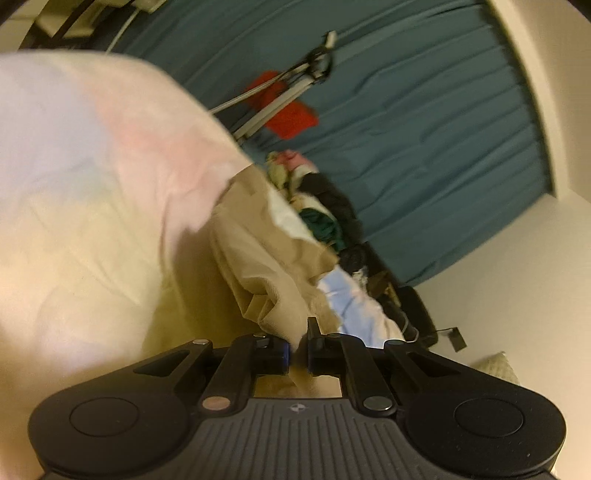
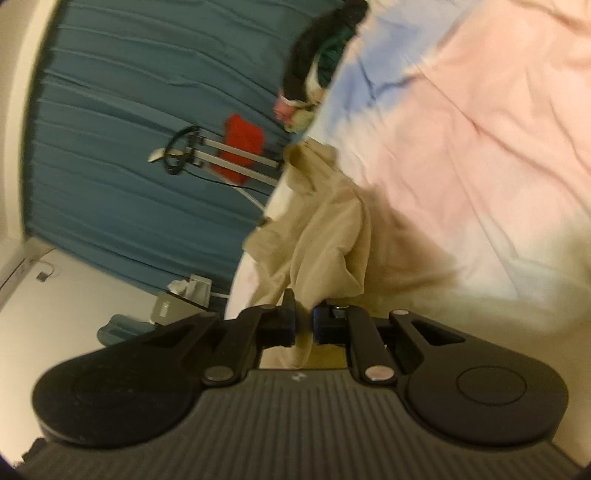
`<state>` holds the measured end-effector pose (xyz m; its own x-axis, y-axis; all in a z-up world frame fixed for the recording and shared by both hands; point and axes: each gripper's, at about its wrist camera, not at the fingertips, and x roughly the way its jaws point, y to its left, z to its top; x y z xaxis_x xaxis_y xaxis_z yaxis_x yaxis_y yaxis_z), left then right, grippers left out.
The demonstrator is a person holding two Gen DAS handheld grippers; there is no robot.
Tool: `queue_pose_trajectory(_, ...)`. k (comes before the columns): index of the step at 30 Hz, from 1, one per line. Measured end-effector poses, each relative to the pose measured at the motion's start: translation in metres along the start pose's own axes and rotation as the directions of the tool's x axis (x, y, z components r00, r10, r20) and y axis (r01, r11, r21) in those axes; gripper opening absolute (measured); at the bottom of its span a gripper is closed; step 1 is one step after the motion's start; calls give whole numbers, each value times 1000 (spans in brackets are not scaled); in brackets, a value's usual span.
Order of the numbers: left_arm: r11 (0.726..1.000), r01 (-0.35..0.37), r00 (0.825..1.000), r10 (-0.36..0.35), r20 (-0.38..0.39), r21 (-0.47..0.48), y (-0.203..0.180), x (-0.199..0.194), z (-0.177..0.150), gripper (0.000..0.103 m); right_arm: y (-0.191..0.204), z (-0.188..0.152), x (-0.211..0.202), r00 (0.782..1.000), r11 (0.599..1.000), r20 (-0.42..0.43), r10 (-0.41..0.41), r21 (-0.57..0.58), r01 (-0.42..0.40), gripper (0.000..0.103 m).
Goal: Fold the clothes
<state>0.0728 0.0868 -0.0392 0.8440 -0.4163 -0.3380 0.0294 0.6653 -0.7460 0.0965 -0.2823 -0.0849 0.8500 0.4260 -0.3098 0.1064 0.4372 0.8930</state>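
Left gripper (image 1: 299, 349), right gripper (image 2: 303, 325): matte black, ribbed grey housings, round side caps, silver pivot pins, blue-edged pads.

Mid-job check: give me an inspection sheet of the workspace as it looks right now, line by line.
Surface: pastel sheet, pink, blue and pale yellow, rumpled.
Job's things: beige garment, bunched; both grippers pinch it.
Clutter: pile of mixed clothes beyond the garment, dark, green, pink and white pieces.
Grippers: left gripper shut on the beige cloth; right gripper shut on it too.
Cables: white cable along the curtain; dark cord on the metal stand.
Surroundings: teal curtain, red cloth on the stand, cream wall.
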Motion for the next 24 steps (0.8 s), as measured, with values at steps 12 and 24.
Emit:
queue_pose_trajectory(12, 996, 90, 996, -90, 20, -13, -28, -107, -25, 8, 26, -46, -109, 994, 988, 57, 88, -130, -80, 11)
queue_pose_trajectory(24, 1000, -12, 1000, 12, 3, -19, -51, -108, -7, 9, 58, -40, -119, 996, 976, 67, 59, -213, -43, 11)
